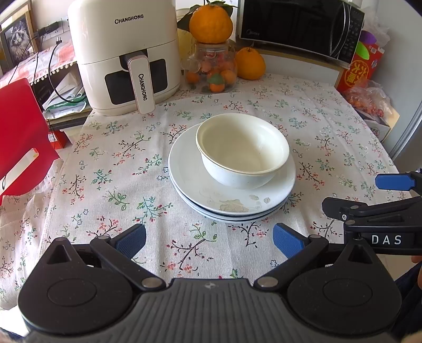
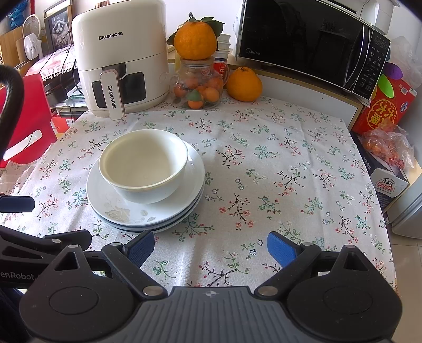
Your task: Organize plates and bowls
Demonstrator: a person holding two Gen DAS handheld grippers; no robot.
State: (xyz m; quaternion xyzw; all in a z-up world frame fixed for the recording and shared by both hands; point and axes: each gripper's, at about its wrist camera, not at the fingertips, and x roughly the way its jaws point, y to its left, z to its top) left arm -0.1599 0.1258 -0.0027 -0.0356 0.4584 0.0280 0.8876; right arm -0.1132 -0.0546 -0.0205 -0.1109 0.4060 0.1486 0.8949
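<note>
- While hovering over the near edge of the table (image 1: 110, 158), left gripper (image 1: 209, 241) spread wide, blue fingers (image 1: 132, 241) apart with nothing between them, only flowered cloth below.
- Likewise wide and empty on the right gripper (image 2: 211, 248), fingers (image 2: 281, 252) held above the cloth, near the right of the plates.
- Seen at the right edge of the left wrist view, part of the right gripper, just beside the left one, apart from the crockery.
- Just beyond both pairs of fingers, stacked on the cloth near the table's middle: white plates (image 1: 192, 182), the top one bearing a faint leaf print on its near rim.
- Set upright on that stack, toward its far side: a white bowl (image 1: 241, 149), empty, with another rim visible inside, so seemingly two nested.
- Farther back on the left, standing on the table: a cream air fryer (image 1: 124, 55) marked CHANGHONG.
- Beside it to the right: a glass jar (image 1: 211, 70) of small oranges, with a large orange (image 1: 211, 25) perched on top.
- Just right of the jar, resting on the cloth: a second large orange (image 1: 250, 64).
- At the far right, raised on a ledge: a black microwave (image 2: 311, 42).
- Off the table's left edge: a red chair (image 1: 21, 132).
</note>
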